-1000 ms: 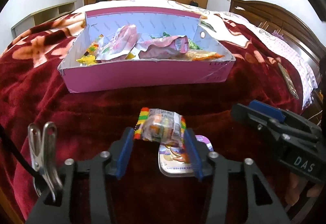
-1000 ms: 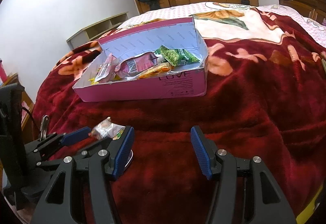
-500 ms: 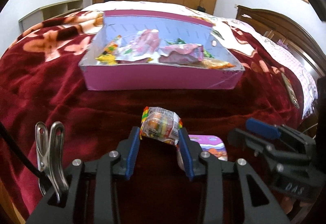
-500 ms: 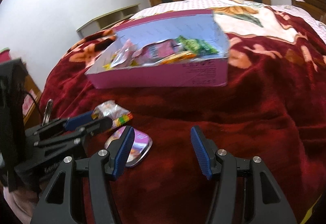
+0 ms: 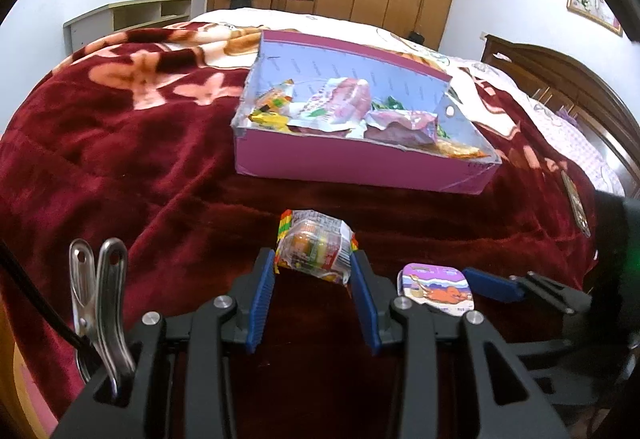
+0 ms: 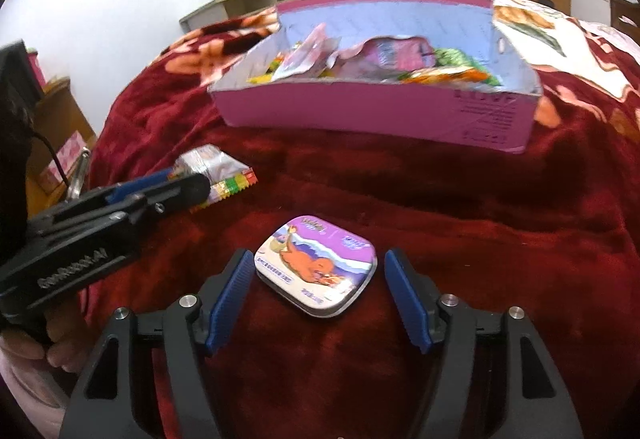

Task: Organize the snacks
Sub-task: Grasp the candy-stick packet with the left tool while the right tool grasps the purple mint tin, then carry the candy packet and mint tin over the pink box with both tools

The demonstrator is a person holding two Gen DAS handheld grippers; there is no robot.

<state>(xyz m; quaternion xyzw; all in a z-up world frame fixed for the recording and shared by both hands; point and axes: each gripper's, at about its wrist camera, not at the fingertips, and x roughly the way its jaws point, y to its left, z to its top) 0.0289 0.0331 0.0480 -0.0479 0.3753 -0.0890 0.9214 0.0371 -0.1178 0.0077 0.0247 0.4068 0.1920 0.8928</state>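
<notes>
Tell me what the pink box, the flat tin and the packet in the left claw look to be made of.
Pink box: thin card, matte, rough-cut rim.
Flat tin: looks like printed metal, glossy, rolled rounded edge; could be plastic.
Packet in the left claw: crinkly clear plastic film, shiny, with creases and a serrated striped seal.

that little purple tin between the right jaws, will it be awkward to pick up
Probably rigid: the purple tin looks like a hard, flat lidded case, so it shouldn't crumple like the candy packet. Its glossy rounded edges may slip between the right gripper jaws. Lying low and flat on the plush red blanket, it seems unlikely to roll.
</notes>
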